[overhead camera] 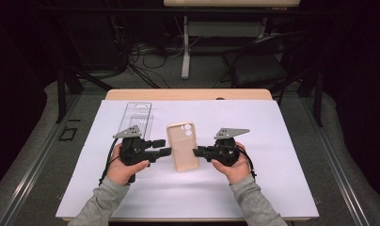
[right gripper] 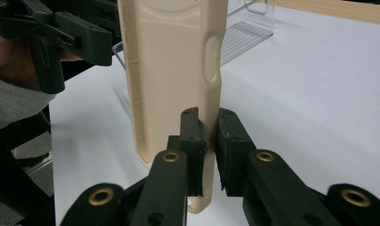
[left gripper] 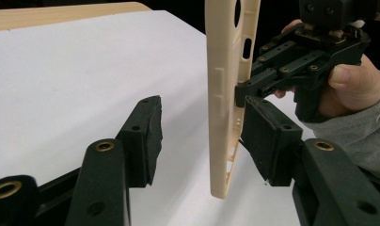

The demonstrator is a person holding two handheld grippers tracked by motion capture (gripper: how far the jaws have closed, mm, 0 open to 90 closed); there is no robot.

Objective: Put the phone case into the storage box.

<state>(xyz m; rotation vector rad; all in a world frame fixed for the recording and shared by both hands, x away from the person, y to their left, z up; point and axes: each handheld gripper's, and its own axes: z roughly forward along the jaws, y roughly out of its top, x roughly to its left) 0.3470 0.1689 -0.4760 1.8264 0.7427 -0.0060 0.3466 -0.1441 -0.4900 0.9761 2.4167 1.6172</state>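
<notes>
A beige phone case point(overhead camera: 182, 146) is held above the white sheet between the two grippers, its camera cutout toward the far end. My right gripper point(overhead camera: 197, 152) is shut on the case's right edge; in the right gripper view its pads point(right gripper: 193, 136) pinch the thin side wall of the case point(right gripper: 169, 70). My left gripper point(overhead camera: 162, 147) is at the case's left edge with its jaws open. In the left gripper view the case point(left gripper: 225, 94) stands edge-on between the pads: the left pad point(left gripper: 148, 136) is well clear of it and the right pad point(left gripper: 268, 141) is close beside it.
A clear plastic case point(overhead camera: 136, 115) lies on the white sheet point(overhead camera: 273, 141) behind the left gripper. The sheet covers most of the wooden table point(overhead camera: 188, 94). Chairs, table legs and cables stand on the floor beyond the far edge.
</notes>
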